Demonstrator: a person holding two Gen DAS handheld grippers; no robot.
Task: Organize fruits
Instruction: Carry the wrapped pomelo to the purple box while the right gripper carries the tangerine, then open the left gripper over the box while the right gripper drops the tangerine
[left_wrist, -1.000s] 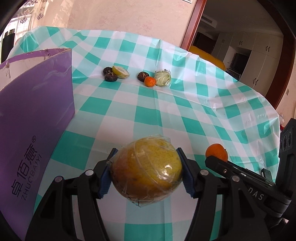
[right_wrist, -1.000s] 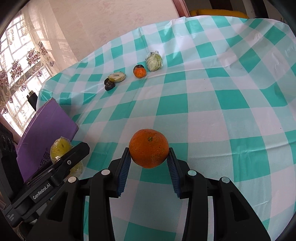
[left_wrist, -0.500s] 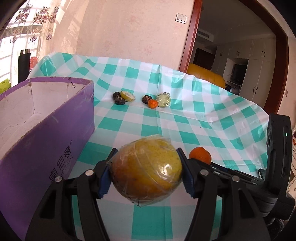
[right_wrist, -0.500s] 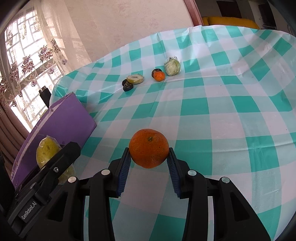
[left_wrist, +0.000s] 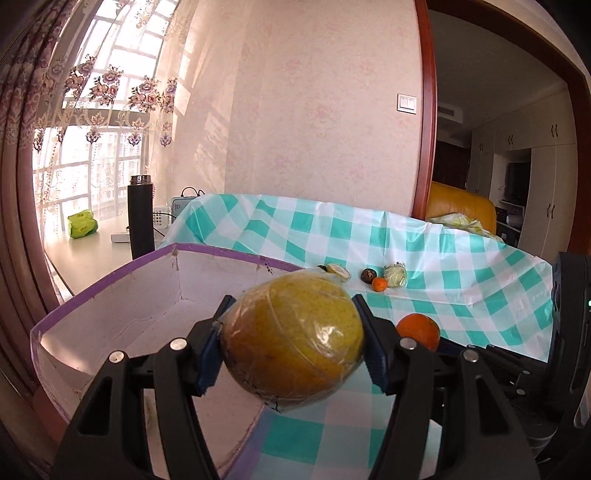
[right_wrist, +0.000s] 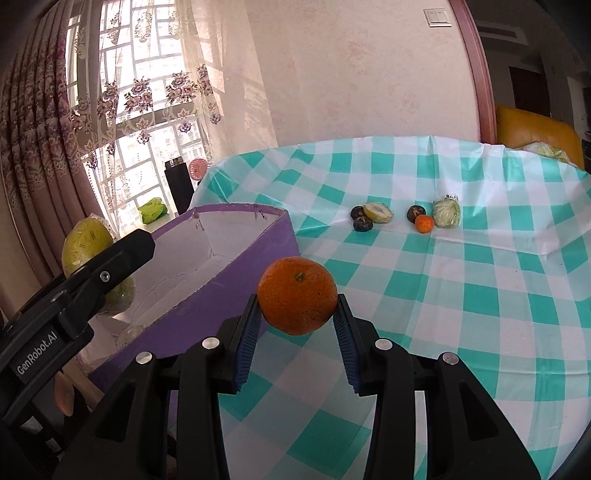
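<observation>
progress: early, box (left_wrist: 110, 325) looks nearly empty | left claw (left_wrist: 291, 343) grips wrapped pomelo (left_wrist: 293, 339) over box's open top | right claw (right_wrist: 297, 317) grips orange (right_wrist: 297, 295) beside box | left: five small fruits (right_wrist: 406, 216) at worktop's (right_wrist: 480, 295) 12 o'clock

Right gripper (right_wrist: 297, 325) clamps orange (right_wrist: 297, 295) beside purple box (right_wrist: 229, 273).

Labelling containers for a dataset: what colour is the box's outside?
Purple outside, white inside; the box shows best in the right wrist view.
</observation>
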